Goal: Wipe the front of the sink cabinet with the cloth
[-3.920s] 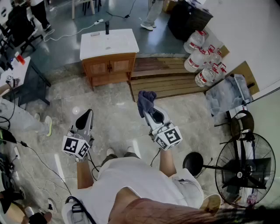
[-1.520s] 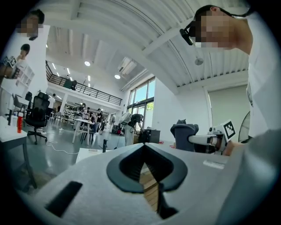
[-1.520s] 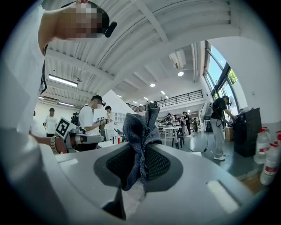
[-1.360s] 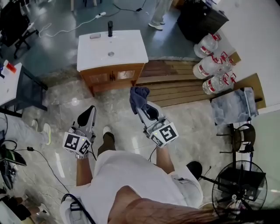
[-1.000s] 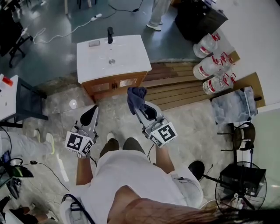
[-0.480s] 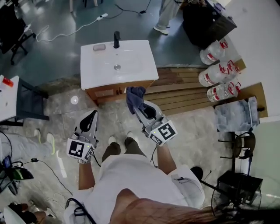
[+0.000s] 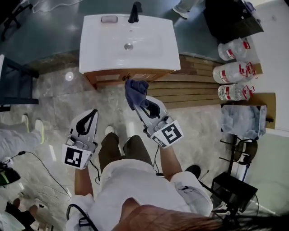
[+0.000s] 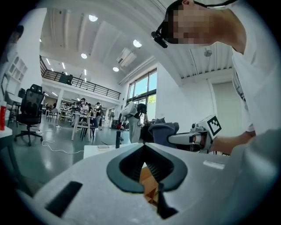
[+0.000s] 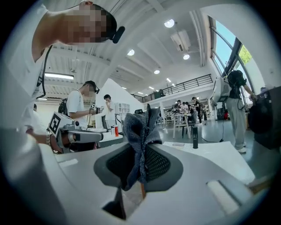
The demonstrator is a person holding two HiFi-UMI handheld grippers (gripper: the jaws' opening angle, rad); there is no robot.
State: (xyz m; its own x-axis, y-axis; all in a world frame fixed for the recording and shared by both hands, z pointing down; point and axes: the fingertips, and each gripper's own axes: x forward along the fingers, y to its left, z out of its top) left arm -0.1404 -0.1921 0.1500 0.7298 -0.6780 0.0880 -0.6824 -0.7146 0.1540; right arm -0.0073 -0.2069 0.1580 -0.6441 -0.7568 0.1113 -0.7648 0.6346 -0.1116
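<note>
The sink cabinet has a white basin top [image 7: 104,49] and a wooden front [image 7: 118,77], and stands just ahead of me in the head view. A dark blue cloth [image 7: 135,90] [image 9: 139,127] hangs bunched from my right gripper [image 7: 139,99] [image 9: 141,147], which is shut on it; the cloth sits just short of the cabinet front. My left gripper [image 7: 92,113] [image 8: 144,146] is lower and to the left over the stone floor, shut with nothing in it. In the left gripper view, the right gripper and the cloth [image 8: 163,133] show beyond the left jaws.
A black faucet [image 7: 134,7] rises at the back of the basin. Wooden planks [image 7: 194,88] lie right of the cabinet, with large water bottles [image 7: 232,67] beyond. A dark table [image 7: 11,83] stands left, a black stand [image 7: 230,191] at lower right. Cables cross the floor.
I have walked up to the cabinet, which now fills the top of the head view. The right gripper keeps the cloth and is now close to the wooden front.
</note>
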